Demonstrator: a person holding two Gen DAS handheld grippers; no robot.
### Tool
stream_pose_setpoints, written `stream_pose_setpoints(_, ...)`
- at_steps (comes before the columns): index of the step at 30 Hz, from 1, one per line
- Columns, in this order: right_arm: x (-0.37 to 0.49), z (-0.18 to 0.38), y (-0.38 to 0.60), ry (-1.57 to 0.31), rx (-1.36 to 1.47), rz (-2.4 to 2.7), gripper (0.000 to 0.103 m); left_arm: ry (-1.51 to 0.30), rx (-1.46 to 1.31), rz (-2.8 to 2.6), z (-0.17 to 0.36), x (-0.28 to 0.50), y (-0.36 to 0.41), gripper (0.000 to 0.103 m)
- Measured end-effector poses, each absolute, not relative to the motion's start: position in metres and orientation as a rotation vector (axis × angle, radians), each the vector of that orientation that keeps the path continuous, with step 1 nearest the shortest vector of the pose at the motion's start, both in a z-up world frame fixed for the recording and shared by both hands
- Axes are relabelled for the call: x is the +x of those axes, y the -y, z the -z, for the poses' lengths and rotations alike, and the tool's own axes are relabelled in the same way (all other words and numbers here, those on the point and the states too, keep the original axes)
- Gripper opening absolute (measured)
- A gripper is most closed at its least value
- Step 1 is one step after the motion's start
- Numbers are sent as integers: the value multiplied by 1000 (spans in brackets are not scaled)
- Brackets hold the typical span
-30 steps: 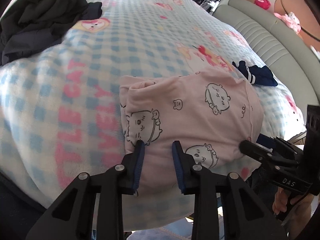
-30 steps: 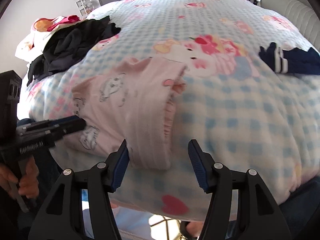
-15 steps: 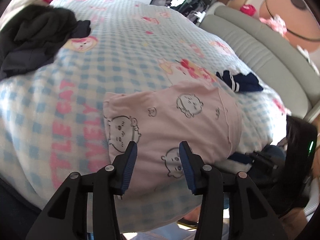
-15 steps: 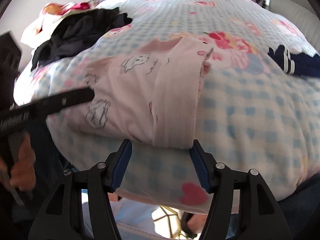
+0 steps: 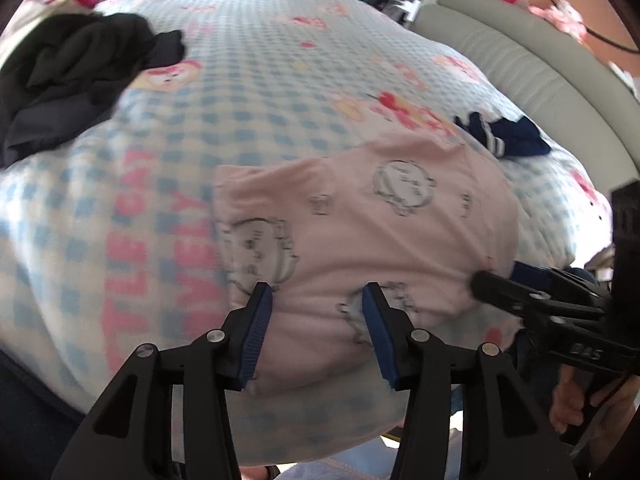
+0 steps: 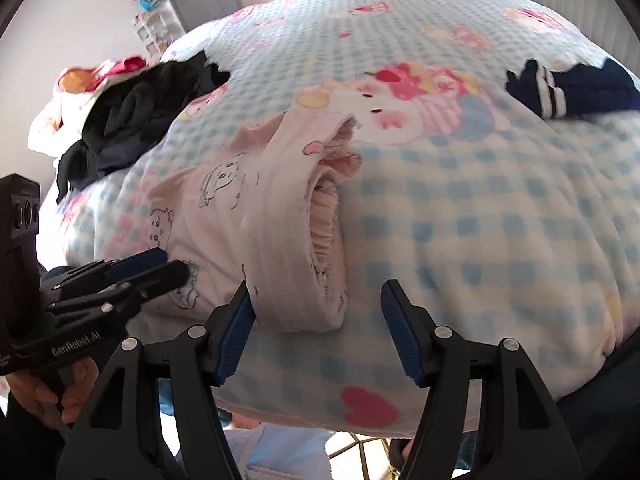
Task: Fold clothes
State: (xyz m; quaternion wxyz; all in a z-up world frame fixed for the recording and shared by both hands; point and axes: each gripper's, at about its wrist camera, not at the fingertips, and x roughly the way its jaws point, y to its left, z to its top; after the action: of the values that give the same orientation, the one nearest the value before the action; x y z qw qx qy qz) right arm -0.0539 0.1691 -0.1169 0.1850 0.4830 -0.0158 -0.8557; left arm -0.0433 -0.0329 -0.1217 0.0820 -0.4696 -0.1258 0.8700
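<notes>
While both claws stand open and empty at the near edge of the folded pink garment (image 5: 360,240), left gripper (image 5: 316,312) narrower, right gripper (image 6: 320,312) wide, the fold is best pressed flat; corners should be squared.

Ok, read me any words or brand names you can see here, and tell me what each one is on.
"DAS": right gripper body, left wrist view.
"GenRobot.AI": left gripper body, right wrist view.
"TLE CAT": pink letters on the checked blanket, partly cut off.
Second pink word beside it: too covered to read.
</notes>
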Motion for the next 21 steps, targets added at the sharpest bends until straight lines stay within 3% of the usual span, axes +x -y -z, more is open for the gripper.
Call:
stream_pose_setpoints(6,-49,97,-180,46,1284,2465,64,455,-1368,-2601,118,-41,43,45)
stream_pose_setpoints(8,-48,86,-182,63,1230,2491,64,583,-1229,-2592,104,-34,52,45)
stream_pose_setpoints(10,-51,77,-179,54,1191,2478,64,641,-1109,-2588,88,-34,59,54)
stream_pose_setpoints(15,-72,72,-152,-98,1196,2426,64,567,-1158,-2568,89,-65,59,54)
stream_pose_setpoints(21,-87,99,-128,-152,1276,2365,64,448,-1337,-2574,119,-87,44,54)
